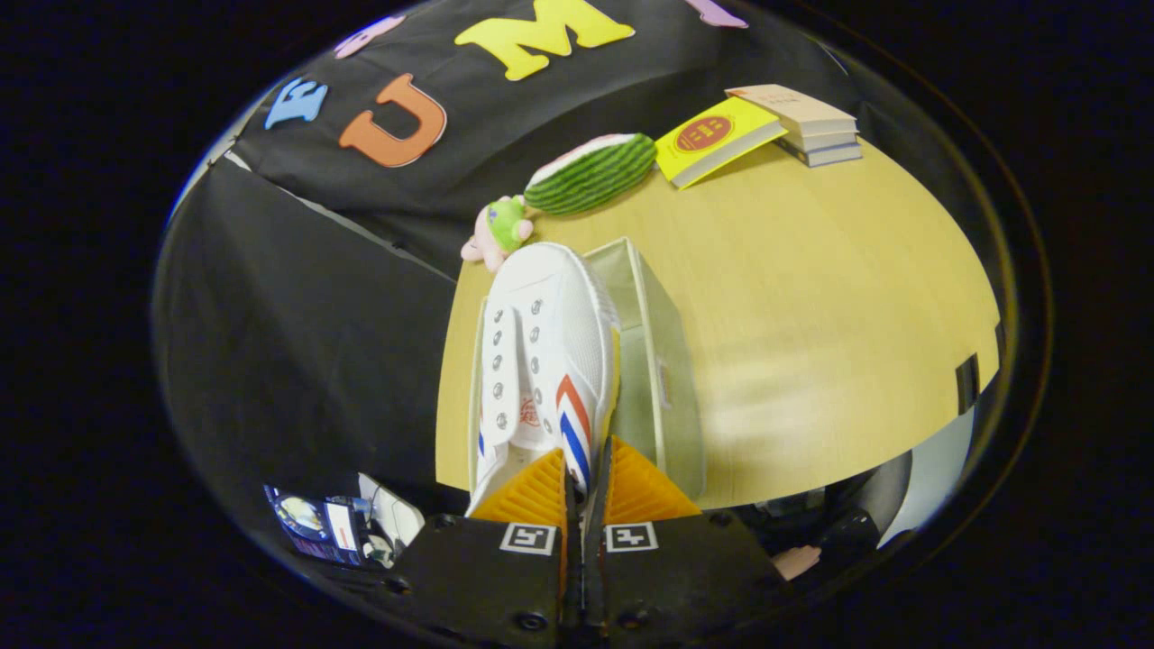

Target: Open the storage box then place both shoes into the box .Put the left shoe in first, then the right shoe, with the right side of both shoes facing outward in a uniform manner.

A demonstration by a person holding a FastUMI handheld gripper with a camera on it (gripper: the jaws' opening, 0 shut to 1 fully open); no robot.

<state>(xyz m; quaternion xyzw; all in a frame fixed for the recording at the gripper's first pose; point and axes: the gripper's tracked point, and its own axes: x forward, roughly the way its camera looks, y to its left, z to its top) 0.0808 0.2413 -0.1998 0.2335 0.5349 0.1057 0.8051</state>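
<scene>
Shoe [541, 351], white with red and blue stripes, runs straight ahead from our gripper [584, 469]; its heel collar sits pinched between the two nearly closed fingers, toe pointing away. We see it hanging over the open storage box [663, 361], which stands on the wooden table [811, 315]. Beyond lie a watermelon plush [590, 173] and books [811, 122].

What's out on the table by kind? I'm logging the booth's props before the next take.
Shoes: 1, white shoe, pinched at its heel edge by the hand-held gripper
Storage boxes: 1, storage box
Books: 3, yellow book plus a stack of two
Plush toys: 2, watermelon plush and small green-and-pink plush
Total: 7
</scene>
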